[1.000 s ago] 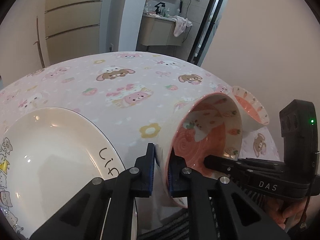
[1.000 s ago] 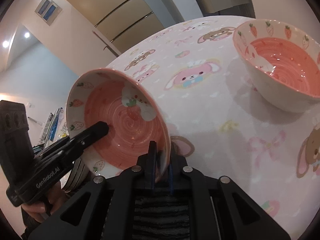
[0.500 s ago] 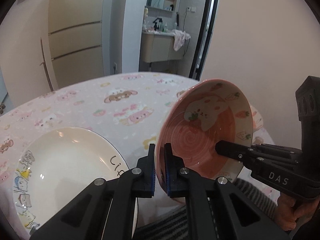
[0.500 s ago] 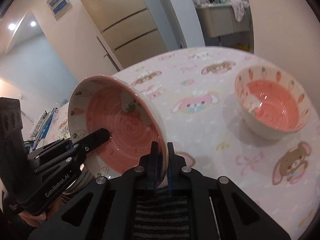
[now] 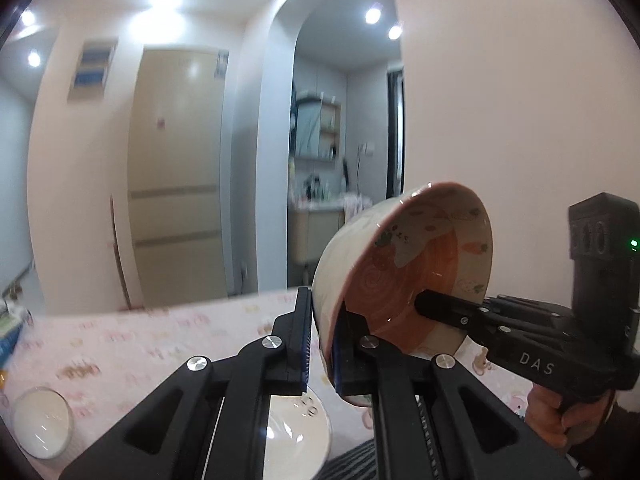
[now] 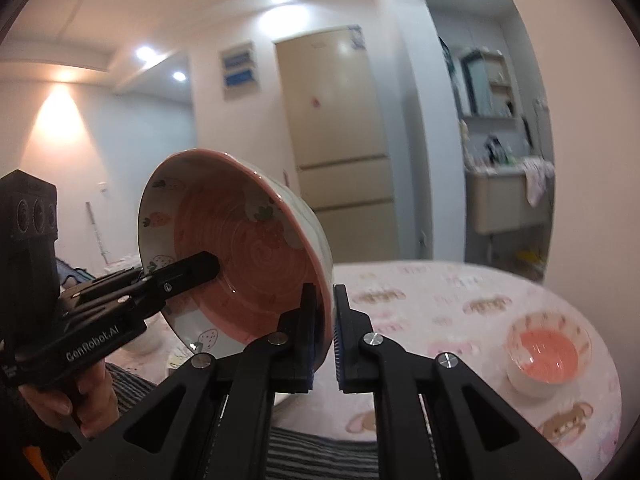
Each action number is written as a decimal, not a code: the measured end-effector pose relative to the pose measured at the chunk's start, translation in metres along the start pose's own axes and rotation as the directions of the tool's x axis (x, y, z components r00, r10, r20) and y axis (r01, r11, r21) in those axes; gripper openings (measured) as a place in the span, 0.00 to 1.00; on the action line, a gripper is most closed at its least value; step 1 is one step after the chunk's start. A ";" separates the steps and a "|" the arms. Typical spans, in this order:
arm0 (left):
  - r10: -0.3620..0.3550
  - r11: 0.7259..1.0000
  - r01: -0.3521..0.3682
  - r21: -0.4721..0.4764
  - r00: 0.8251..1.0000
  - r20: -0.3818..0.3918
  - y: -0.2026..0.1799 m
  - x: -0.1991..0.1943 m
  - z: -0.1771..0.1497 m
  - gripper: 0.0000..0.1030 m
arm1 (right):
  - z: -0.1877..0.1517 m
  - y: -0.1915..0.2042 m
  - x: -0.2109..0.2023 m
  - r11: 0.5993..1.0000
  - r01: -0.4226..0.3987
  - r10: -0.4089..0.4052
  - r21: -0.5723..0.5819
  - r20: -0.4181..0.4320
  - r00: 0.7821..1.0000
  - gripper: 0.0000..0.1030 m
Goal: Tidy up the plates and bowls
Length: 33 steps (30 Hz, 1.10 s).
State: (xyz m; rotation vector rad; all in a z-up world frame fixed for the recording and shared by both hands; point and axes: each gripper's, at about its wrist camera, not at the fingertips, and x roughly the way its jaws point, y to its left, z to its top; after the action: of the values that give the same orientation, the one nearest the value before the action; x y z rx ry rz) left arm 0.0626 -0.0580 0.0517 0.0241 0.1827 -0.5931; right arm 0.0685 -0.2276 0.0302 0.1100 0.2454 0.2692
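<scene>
Round table (image 6: 460, 312) under pink cartoon-animal tablecloth, filling lower right of right wrist view and lower left of left wrist view; print motion-blurred. Beige fridge (image 5: 176, 184) at left centre of left wrist view, against far wall; vanity alcove to its right.

Cream plate (image 5: 298, 436) with cartoon border, bottom centre of left wrist view, flat on table, partly hidden behind finger linkage. Small white dish (image 5: 42, 422) at lower left edge, flat on table, well apart from plate.

Pink strawberry bowl (image 5: 416, 276) held clear of table, tipped nearly on edge, opening facing right in left wrist view, facing left in right wrist view. Left gripper (image 5: 322, 346) clamped on near rim, one pad outside wall, one inside. Right gripper (image 6: 324, 334) clamped on opposite rim likewise. Each gripper visible in other's view, gripped by a hand (image 6: 68, 396).

Second pink bowl (image 6: 546, 354), carrot pattern, upright on table at lower right of right wrist view, well apart from held bowl.
</scene>
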 end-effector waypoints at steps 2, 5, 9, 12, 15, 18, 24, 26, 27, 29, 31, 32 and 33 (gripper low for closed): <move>-0.011 1.000 0.010 0.016 0.999 0.040 0.003 -0.016 0.000 0.08 | 0.002 0.007 -0.001 0.999 -0.039 0.039 -0.005 0.025 0.999 0.07; 0.034 0.999 -0.037 0.040 0.997 0.074 0.002 -0.031 -0.002 0.08 | 0.004 0.019 0.001 0.997 -0.070 0.071 -0.010 0.040 0.997 0.09; 0.067 0.997 -0.068 0.019 0.996 0.059 0.011 -0.036 -0.003 0.08 | 0.002 0.033 0.007 0.998 -0.050 0.052 -0.043 0.045 0.998 0.09; 0.075 0.997 -0.075 0.001 0.996 0.047 0.017 -0.037 -0.007 0.08 | -0.002 0.042 0.006 0.998 -0.040 0.043 -0.055 0.044 0.998 0.09; 0.081 0.997 -0.082 0.008 0.996 0.048 0.018 -0.039 -0.010 0.08 | -0.001 0.042 0.010 0.997 -0.079 0.079 -0.028 0.021 0.997 0.10; 0.078 0.997 -0.078 -0.007 0.996 0.046 0.023 -0.042 -0.013 0.08 | -0.002 0.045 0.008 0.995 -0.085 0.086 -0.043 0.016 0.996 0.10; 0.107 0.994 -0.106 -0.016 0.994 0.028 0.029 -0.047 -0.014 0.08 | -0.001 0.057 0.010 0.993 -0.097 0.097 -0.061 -0.001 0.995 0.10; 0.120 0.993 -0.120 -0.019 0.992 0.026 0.031 -0.051 -0.015 0.08 | 0.000 0.061 0.011 0.993 -0.098 0.098 -0.071 -0.004 0.995 0.10; 0.125 0.992 -0.125 -0.021 0.992 0.026 0.033 -0.053 -0.015 0.08 | -0.001 0.064 0.011 0.992 -0.096 0.097 -0.078 -0.001 0.995 0.10; 0.138 0.990 -0.138 -0.026 0.990 0.028 0.037 -0.059 -0.015 0.08 | -0.001 0.072 0.011 0.991 -0.099 0.099 -0.088 -0.001 0.995 0.10; 0.154 0.988 -0.153 -0.035 0.988 0.027 0.042 -0.064 -0.016 0.08 | 0.002 0.079 0.014 0.989 -0.110 0.110 -0.095 -0.012 0.994 0.10; 0.161 0.986 -0.160 -0.039 0.986 0.029 0.045 -0.065 -0.016 0.08 | 0.003 0.083 0.015 0.988 -0.116 0.115 -0.099 -0.016 0.993 0.10; 0.171 0.985 -0.169 -0.044 0.985 0.032 0.048 -0.068 -0.017 0.08 | 0.005 0.088 0.017 0.987 -0.123 0.122 -0.106 -0.021 0.992 0.10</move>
State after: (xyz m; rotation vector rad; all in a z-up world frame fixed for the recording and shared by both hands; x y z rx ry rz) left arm 0.0310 0.0207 0.0460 -0.0105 0.1558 -0.4191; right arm 0.0636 -0.1385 0.0435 0.0173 0.2383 0.4050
